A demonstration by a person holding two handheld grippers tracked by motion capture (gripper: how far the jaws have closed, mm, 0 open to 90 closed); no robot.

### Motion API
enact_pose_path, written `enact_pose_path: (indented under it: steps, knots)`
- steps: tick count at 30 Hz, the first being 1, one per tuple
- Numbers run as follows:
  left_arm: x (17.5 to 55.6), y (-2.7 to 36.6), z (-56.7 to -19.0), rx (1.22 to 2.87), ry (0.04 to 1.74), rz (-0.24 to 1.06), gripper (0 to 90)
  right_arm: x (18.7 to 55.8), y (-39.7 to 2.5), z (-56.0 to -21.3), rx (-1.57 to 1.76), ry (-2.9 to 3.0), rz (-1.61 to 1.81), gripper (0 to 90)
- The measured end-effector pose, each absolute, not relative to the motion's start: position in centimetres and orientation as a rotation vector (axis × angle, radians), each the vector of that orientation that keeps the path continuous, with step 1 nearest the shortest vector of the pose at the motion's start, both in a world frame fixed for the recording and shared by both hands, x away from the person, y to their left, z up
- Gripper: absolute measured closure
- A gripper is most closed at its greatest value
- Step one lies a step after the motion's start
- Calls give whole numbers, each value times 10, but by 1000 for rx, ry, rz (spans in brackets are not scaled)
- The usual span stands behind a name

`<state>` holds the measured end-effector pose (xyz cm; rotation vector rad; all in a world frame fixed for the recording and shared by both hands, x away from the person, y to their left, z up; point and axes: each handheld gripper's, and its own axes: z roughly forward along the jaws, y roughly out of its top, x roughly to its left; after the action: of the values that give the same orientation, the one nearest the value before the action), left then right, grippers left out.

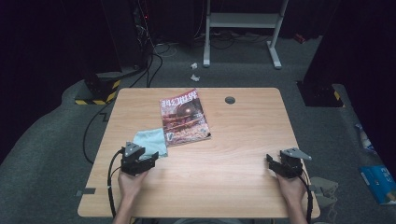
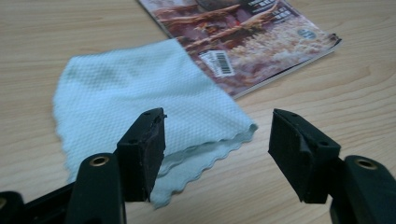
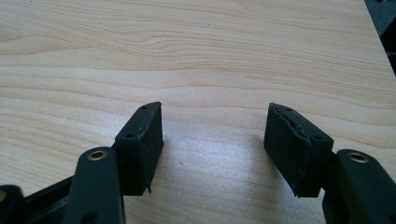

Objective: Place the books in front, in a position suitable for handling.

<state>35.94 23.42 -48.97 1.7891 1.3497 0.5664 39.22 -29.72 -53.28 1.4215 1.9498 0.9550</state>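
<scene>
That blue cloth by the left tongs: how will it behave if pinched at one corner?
The cloth probably droops: it looks thin, with soft wavy edges. Likely very light. One corner overlaps the magazine, so it may drag across the cover.

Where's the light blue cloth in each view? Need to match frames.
High view: the light blue cloth lies left of centre on the table, just ahead of the left gripper, its right edge meeting the magazine.
Left gripper view: cloth centre-left, just beyond the open jaws.
Right gripper view: bare tabletop ahead of the jaws, no cloth.
Shared landmark: the magazine's barcode corner.
</scene>
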Motion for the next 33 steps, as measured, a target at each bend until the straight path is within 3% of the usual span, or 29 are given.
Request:
enact_pose_path:
  steps: [7, 14, 17, 33]
  knots:
    - [380, 207, -490, 1857, 1295, 526, 370, 392, -297, -533, 1415, 1954, 958, 388]
    - [404, 182, -490, 1916, 1271, 511, 373, 394, -297, -529, 1434, 1975, 938, 489]
    - [409, 177, -490, 1908, 1276, 508, 377, 396, -294, -527, 1462, 1984, 991, 489]
    - [438, 169, -503, 1904, 1395, 539, 379, 446, -221, -501, 1365, 2198, 1108, 577]
